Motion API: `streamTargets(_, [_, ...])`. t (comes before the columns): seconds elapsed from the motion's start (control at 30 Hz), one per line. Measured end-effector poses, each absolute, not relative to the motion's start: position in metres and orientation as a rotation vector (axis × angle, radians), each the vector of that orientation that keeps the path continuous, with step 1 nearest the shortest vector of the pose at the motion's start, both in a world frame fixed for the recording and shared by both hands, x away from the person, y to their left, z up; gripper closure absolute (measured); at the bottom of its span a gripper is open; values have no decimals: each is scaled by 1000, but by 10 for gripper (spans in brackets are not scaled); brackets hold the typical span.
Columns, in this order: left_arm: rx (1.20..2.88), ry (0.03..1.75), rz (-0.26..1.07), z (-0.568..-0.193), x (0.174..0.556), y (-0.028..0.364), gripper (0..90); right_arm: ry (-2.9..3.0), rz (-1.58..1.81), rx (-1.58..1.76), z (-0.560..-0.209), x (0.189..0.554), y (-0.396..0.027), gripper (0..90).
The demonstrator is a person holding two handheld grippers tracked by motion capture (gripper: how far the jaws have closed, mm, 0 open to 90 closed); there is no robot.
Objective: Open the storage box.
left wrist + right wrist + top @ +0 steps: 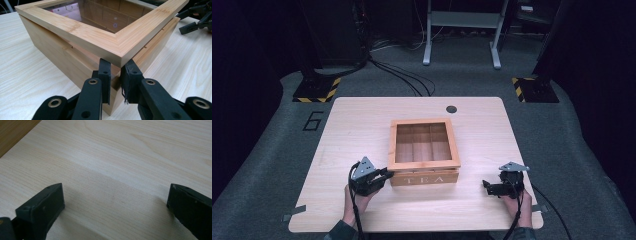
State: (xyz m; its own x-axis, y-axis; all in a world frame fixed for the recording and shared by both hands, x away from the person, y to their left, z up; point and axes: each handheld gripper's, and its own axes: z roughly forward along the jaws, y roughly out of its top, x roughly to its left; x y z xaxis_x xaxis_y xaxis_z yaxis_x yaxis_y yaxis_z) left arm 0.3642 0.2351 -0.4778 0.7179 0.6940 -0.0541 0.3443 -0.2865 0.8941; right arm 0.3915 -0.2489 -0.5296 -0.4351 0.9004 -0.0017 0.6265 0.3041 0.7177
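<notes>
Left gripper view had the left gripper point(115, 75) nearly closed, jaws tucked right under the near corner of the tea box point(424, 152) lid mid-table, while the right gripper point(492, 187) sat wide open, empty, over bare table point(362, 120).

High view looks forward and down from above the near side, taking in the whole table point(362, 120) and floor beyond. Left gripper view sits very close at the tea box point(75, 47) corner, low, sharing the box and the right gripper point(197, 17) with the high view. Right gripper view faces down, close on bare tabletop.
</notes>
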Motion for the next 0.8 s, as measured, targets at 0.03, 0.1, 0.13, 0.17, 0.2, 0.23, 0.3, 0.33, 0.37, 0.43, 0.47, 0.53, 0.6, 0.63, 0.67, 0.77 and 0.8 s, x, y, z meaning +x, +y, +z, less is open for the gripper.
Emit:
streamTargets(0.03, [1893,806,428,-478,363,235,783,2170,920,1365,-530,391,-249,7])
streamTargets(0.1, [1896,809,428,-478,361,237,781,2169,920,1366,-530,391,-249,6])
streamTargets(0.13, [1897,806,432,-478,361,237,779,2171,919,1363,-530,391,-249,7])
streamTargets(0.17, [1896,809,432,-478,360,238,778,2170,919,1365,-530,391,-249,7])
streamTargets(0.2, [1895,813,432,-478,359,238,776,2172,917,1361,-530,391,-249,7])
streamTargets(0.23, [1907,811,437,-478,358,239,772,2172,918,1362,-530,391,-249,7])
streamTargets(0.3, [1927,824,432,-480,357,239,758,2172,917,1362,-530,391,-249,7])
streamTargets(0.33, [1932,824,435,-483,356,239,751,2172,917,1362,-530,391,-249,7])
streamTargets(0.37, [1942,826,429,-484,355,240,747,2172,917,1362,-530,391,-249,7])
streamTargets(0.43, [1947,832,421,-488,354,241,742,2173,917,1357,-530,392,-249,7])
streamTargets(0.47, [1948,833,423,-489,353,241,742,2172,918,1357,-530,392,-249,7])
streamTargets(0.53, [1934,843,418,-490,352,244,739,2169,921,1367,-530,391,-249,7])
streamTargets(0.6, [1924,855,417,-490,351,247,702,2171,918,1363,-530,391,-249,7])
streamTargets(0.63, [1922,870,415,-490,350,249,681,2170,920,1363,-530,392,-249,7])
streamTargets(0.67, [1921,875,411,-491,349,251,651,2170,920,1362,-530,392,-249,7])
streamTargets(0.77, [1966,913,408,-495,346,260,553,2169,920,1364,-530,391,-249,7])
streamTargets(0.8, [1976,928,395,-497,345,262,508,2169,920,1362,-530,392,-249,7])
